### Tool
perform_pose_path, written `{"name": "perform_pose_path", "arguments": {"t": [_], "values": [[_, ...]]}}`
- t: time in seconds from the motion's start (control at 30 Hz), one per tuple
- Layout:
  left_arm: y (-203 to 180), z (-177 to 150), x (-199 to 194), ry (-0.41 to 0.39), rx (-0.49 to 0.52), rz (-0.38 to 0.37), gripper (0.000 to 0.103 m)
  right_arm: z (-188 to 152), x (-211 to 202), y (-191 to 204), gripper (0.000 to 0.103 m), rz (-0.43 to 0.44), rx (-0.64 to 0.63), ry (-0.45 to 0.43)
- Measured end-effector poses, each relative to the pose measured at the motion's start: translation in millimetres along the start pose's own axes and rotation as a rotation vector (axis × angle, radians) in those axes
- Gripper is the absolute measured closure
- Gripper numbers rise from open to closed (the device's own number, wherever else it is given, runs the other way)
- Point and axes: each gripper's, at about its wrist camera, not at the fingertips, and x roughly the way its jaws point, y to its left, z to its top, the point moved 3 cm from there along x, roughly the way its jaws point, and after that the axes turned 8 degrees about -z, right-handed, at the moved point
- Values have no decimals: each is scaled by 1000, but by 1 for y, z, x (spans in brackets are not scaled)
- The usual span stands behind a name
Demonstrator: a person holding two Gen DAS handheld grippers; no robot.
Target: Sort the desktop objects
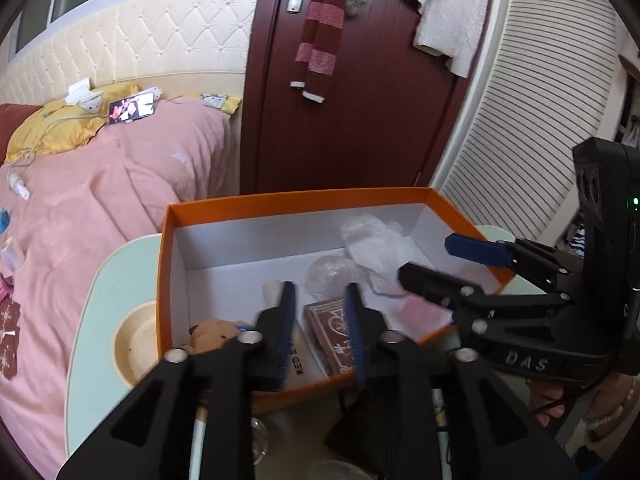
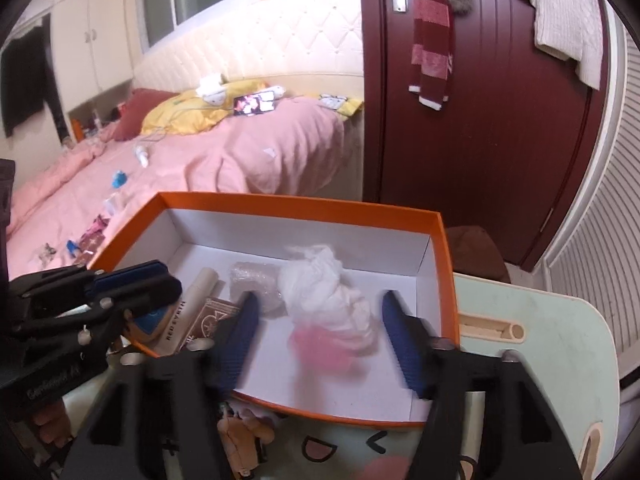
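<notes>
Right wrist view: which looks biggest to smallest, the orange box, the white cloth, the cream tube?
1. Orange box, by far.
2. White cloth.
3. Cream tube, partly hidden by the left gripper, so less sure.

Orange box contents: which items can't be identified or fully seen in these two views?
- Pink thing beside the white wad: motion-blurred in the right wrist view.
- Brown patterned box: partly behind a left claw finger in the left wrist view.
- Cream tube: its near end is hidden behind the orange box wall; print too small.
- Plush toy: cut off by the box wall, left wrist view.
</notes>
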Motion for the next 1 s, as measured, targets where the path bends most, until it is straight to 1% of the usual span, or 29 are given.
{"name": "perform_pose_path", "arguments": {"t": [0.03,0.07,0.1,0.13,0.23,0.37,0.57,0.67,0.77,0.87,0.97,1.0], "values": [[-3,1,-4,-12,11,8,54,0,-2,0,31,11,3,-1],[-6,3,-10,-30,21,19,39,-1,-5,0,31,13,8,-7],[-8,4,-18,-61,33,36,31,0,-7,1,31,14,8,-10],[-11,6,-24,-83,42,45,30,-1,-10,2,31,14,7,-11],[-14,10,-43,-112,52,46,30,0,-17,4,31,9,4,-12],[-15,9,-62,-117,45,50,30,2,-31,8,31,4,-2,-23],[-24,0,-90,-137,65,80,30,1,-58,15,31,-3,-18,-56],[-28,-7,-102,-131,52,97,30,-5,-71,19,31,3,-20,-54],[-27,-21,-105,-97,7,95,30,-14,-80,22,31,8,-22,-35],[-25,-44,-101,-36,-45,84,30,-30,-87,25,30,7,-31,-2],[-19,-67,-91,37,-97,108,30,-53,-87,26,29,-5,-39,51],[-15,-75,-85,75,-129,116,30,-60,-84,26,29,-5,-36,77]]}}
